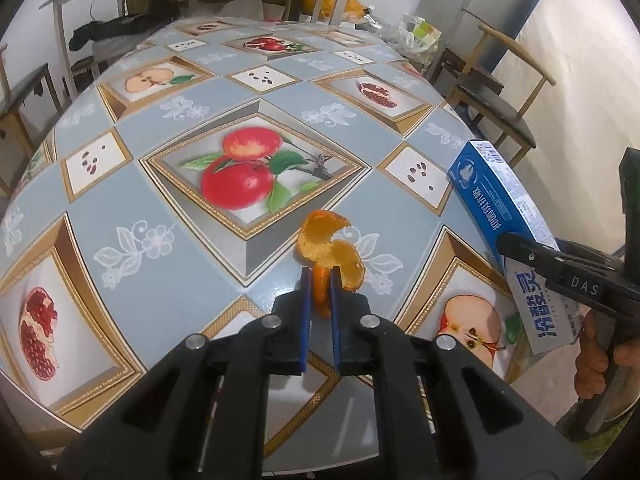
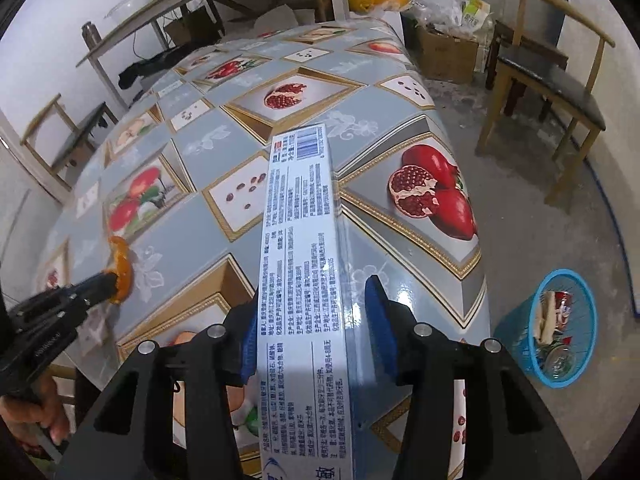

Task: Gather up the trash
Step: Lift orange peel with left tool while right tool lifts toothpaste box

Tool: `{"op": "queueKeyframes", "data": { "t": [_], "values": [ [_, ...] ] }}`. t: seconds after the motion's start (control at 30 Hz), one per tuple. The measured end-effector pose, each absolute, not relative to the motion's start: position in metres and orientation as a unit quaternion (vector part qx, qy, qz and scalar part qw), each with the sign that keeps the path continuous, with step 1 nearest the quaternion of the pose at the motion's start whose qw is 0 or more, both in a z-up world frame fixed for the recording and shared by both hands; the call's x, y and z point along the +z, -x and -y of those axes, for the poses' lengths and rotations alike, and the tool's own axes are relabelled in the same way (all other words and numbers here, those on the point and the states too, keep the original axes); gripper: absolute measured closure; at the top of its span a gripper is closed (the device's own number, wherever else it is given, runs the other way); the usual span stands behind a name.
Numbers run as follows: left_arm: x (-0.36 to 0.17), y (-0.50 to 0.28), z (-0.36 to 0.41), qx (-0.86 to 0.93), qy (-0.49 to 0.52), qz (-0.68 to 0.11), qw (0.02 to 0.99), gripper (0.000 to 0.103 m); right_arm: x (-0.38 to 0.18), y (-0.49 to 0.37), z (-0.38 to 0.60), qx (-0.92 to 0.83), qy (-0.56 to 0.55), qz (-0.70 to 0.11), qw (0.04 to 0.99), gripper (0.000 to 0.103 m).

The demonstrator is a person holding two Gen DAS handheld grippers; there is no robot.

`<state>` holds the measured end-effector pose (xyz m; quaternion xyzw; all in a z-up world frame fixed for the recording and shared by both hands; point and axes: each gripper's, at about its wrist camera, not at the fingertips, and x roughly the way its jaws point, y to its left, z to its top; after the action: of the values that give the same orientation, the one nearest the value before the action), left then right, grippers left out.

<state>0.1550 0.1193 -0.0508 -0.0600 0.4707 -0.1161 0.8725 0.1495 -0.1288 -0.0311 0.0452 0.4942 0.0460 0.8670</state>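
Observation:
My left gripper (image 1: 321, 280) is shut on an orange peel (image 1: 326, 242), which curls out beyond the fingertips just above the fruit-patterned tablecloth (image 1: 168, 200). The peel also shows in the right wrist view (image 2: 120, 268), held by the left gripper (image 2: 110, 280) at the left. My right gripper (image 2: 310, 312) is shut on a long blue and white toothpaste box (image 2: 300, 240), held above the table's right side. The box (image 1: 496, 200) and the right gripper (image 1: 508, 242) also show at the right of the left wrist view.
A blue mesh wastebasket (image 2: 556, 328) with trash in it stands on the floor right of the table. A wooden chair (image 2: 548, 80) stands beyond it. A cardboard box with bags (image 2: 448, 48) sits near the table's far corner. A shelf and another chair are at the left.

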Motion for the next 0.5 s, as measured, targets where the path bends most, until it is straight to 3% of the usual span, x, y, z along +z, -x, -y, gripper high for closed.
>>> {"op": "queueKeyframes", "data": {
  "t": [0.27, 0.33, 0.4, 0.5],
  "values": [
    [-0.050, -0.155, -0.116, -0.112, 0.050, -0.468, 0.875, 0.096, -0.024, -0.134, 0.127, 0.035, -0.018, -0.484, 0.874, 0.056],
    [-0.050, -0.154, -0.115, -0.110, 0.043, -0.466, 0.877, 0.096, -0.025, -0.133, 0.127, 0.035, -0.015, -0.485, 0.874, 0.058],
    [-0.049, -0.155, -0.114, -0.109, 0.039, -0.465, 0.878, 0.096, -0.027, -0.133, 0.125, 0.038, -0.016, -0.487, 0.873, 0.068],
    [-0.049, -0.155, -0.113, -0.108, 0.036, -0.464, 0.878, 0.096, -0.027, -0.132, 0.124, 0.035, -0.016, -0.485, 0.874, 0.068]
  ]
}}
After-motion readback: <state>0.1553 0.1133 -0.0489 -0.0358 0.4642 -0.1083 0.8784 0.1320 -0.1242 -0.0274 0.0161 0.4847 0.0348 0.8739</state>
